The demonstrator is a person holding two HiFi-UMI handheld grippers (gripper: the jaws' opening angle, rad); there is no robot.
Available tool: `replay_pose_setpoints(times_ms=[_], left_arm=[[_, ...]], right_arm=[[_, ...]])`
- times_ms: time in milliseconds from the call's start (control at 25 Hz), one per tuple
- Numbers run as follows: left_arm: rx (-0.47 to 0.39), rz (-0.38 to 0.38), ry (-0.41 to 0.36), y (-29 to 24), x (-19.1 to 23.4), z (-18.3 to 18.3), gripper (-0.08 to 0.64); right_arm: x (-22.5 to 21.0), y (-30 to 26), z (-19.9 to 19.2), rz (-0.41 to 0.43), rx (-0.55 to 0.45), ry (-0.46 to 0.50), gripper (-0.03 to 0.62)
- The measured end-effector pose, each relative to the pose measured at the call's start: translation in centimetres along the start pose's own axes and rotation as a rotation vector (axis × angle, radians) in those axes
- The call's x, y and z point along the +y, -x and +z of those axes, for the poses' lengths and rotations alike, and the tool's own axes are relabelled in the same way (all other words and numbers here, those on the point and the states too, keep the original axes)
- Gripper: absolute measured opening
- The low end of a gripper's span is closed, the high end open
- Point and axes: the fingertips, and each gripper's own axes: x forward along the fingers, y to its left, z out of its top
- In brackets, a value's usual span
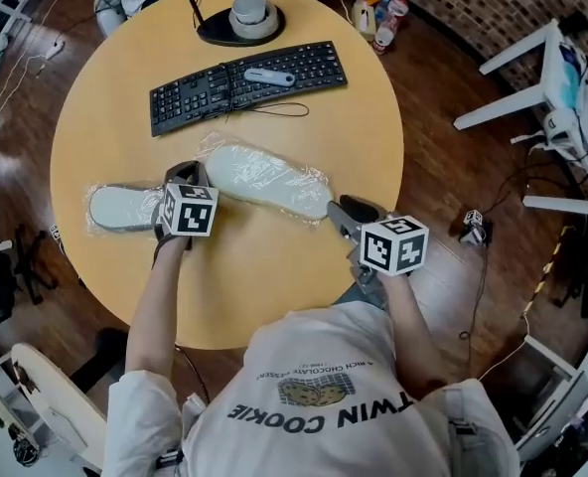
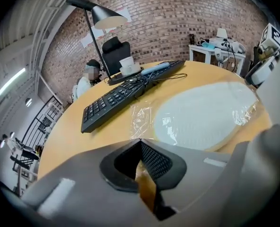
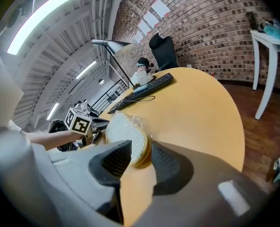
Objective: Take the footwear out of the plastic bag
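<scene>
two bagged slippers (image 1: 271,179) — right gripper (image 3: 139,151) agape round one | left gripper (image 2: 140,144) closed

— Office or lab?
— Looks like a bit of both, a shared tech workspace. Bare brick wall (image 2: 187,18) on the far side, strip lights (image 3: 40,18) under an exposed ceiling.
— And the furniture?
— Round wooden table (image 1: 274,296) with a black keyboard (image 1: 195,97) and black desk lamp (image 2: 109,18) at its far edge, office chair (image 2: 115,51) behind. White workbench (image 1: 503,107) to the right, loaded with gear. Cables (image 1: 481,286) trailing across a wooden floor (image 1: 443,167). Seated person (image 2: 83,84) at the far left.
</scene>
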Motion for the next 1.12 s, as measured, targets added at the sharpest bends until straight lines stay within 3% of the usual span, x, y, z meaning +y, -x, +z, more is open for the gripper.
replay_pose_setpoints(times_ms=[200, 520, 1000, 1120], left_arm=[[0.017, 0.018, -0.063, -0.2, -0.4, 0.3, 0.003], [0.008, 0.018, -0.063, -0.1, -0.7, 0.3, 0.002], [0.003, 0.025, -0.049, 0.0, -0.7, 0.6, 0.002], [0.002, 0.028, -0.042, 0.0, -0.6, 0.6, 0.002]], right_arm=[[-0.3, -0.2, -1.2, 0.023, 0.052, -0.015, 0.126], [-1.1, -1.6, -1.4, 0.07, 0.198, 0.127, 0.127], [-0.9, -2.3, -0.6, 0.169, 0.234, -0.088, 0.138], [-0.4, -1.9, 0.3, 0.275, 0.17, -0.216, 0.137]])
